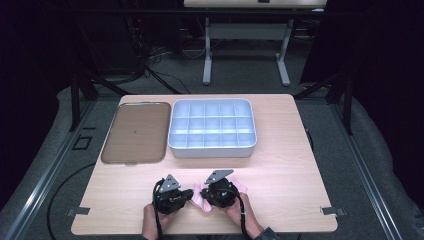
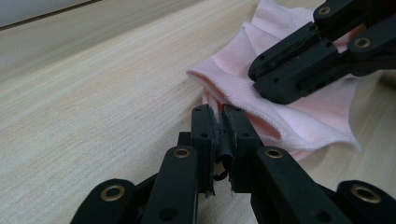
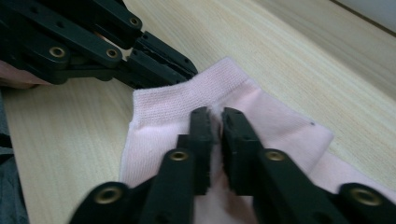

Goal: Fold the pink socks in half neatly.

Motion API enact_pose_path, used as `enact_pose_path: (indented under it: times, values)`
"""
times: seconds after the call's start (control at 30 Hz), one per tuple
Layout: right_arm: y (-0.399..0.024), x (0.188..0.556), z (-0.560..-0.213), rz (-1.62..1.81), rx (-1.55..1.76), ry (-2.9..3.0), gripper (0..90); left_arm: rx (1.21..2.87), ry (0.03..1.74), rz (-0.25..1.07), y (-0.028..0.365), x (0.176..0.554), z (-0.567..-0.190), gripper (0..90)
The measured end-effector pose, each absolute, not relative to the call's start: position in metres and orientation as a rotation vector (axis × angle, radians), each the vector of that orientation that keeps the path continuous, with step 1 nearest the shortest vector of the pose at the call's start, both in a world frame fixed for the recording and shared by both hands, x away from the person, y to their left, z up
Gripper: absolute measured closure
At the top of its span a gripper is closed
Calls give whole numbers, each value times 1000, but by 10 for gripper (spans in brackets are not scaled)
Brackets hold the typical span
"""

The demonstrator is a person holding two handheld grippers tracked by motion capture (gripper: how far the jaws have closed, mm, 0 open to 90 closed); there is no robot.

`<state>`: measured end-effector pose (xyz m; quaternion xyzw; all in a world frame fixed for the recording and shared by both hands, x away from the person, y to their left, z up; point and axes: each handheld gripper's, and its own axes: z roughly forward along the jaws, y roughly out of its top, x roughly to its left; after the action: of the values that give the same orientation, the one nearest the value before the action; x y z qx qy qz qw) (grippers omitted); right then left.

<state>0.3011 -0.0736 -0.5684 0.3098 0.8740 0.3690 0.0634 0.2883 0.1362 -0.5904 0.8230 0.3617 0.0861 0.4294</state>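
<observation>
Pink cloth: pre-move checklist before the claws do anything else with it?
1. Left claw pinches pink cloth edge: ok, jaws nearly together with fabric between them.
2. Right claw grips cloth: ok, fabric pinched between close jaws.
3. Claws apart from each other: cannot tell, they sit very close.
4. Cloth lies flat: not ok, bunched and folded.
5. Compartment tray free of items: ok.
6. Brown lid off the tray, beside it: ok.
</observation>
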Motion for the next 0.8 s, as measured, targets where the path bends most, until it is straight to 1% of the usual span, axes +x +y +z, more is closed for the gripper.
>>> enact_pose_path:
  times: [0.07, 0.13, 0.17, 0.27, 0.43, 0.57, 0.8]
  values:
    - [-79, 300, -564, 1156, 925, 2628, 629, 2056, 903, 214, 136, 288, -590, 834]
    - [-86, 298, -558, 1165, 946, 2581, 571, 2055, 904, 217, 136, 288, -590, 831]
    - [-91, 298, -555, 1165, 958, 2569, 521, 2057, 903, 220, 136, 288, -590, 831]
    - [-103, 297, -548, 1146, 972, 2528, 492, 2057, 902, 222, 136, 288, -590, 830]
    - [-127, 299, -541, 1104, 1048, 2483, 479, 2057, 902, 221, 136, 288, -590, 830]
    - [-144, 298, -540, 1068, 1104, 2445, 511, 2057, 901, 223, 136, 288, -590, 831]
    - [-180, 302, -548, 994, 1236, 2391, 563, 2056, 902, 220, 136, 288, -590, 831]
